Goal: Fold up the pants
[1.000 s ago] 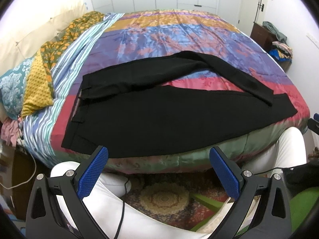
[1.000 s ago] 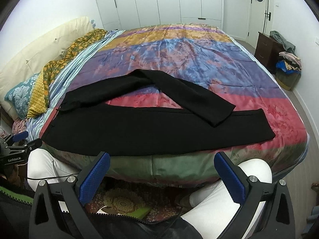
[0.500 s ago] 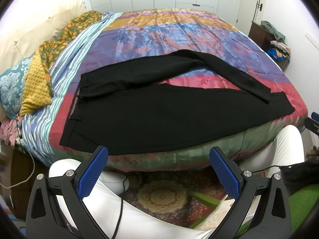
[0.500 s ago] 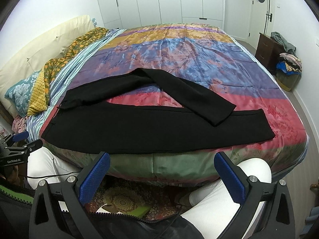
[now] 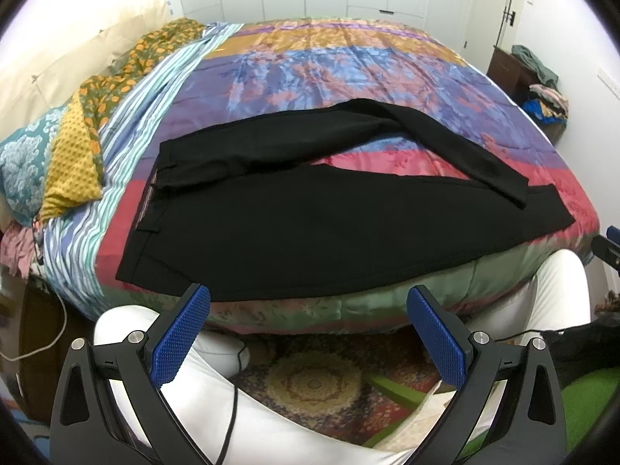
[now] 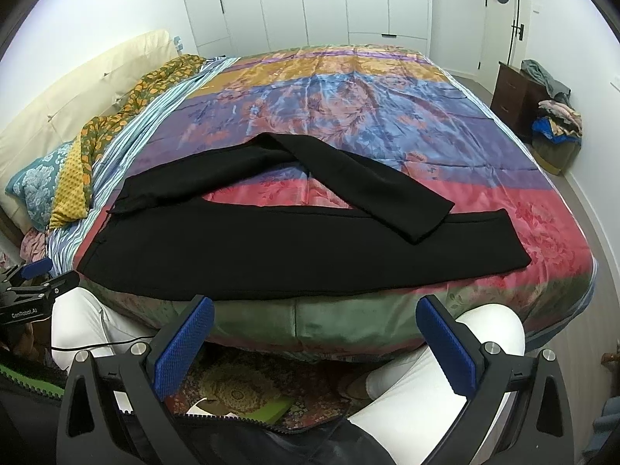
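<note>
Nearest the cameras, the left tongs point(image 5: 308, 333) and the right tongs point(image 6: 316, 343) both stand wide apart with nothing between their blue pads, held low in front of the bed's edge above the person's white-clad knees point(image 6: 438, 379). A patterned rug point(image 5: 310, 391) shows on the floor beneath them.

Just beyond, the black pants point(image 5: 310, 228) lie along the near edge of the bed point(image 6: 348, 321), on a many-coloured bedspread point(image 5: 348, 66). The waistband point(image 5: 145, 209) is at the left end. One leg runs flat along the edge to a hem point(image 6: 511, 232) at the right. The other leg point(image 6: 364, 178) arcs away from the waist and bends back, its hem resting across the flat leg near the right end.

The cloth looks thin, limp and light, so it should drape and slide easily over the smooth bedspread; it will sag wherever it is unsupported. A good hold would likely be a pinch on the bent leg's hem with the right tongs, and on the waistband corner with the left, to draw that leg straight over the other.

Farther off, pillows point(image 5: 27, 162) sit at the left, and white cupboards point(image 6: 329, 0) line the far wall.
</note>
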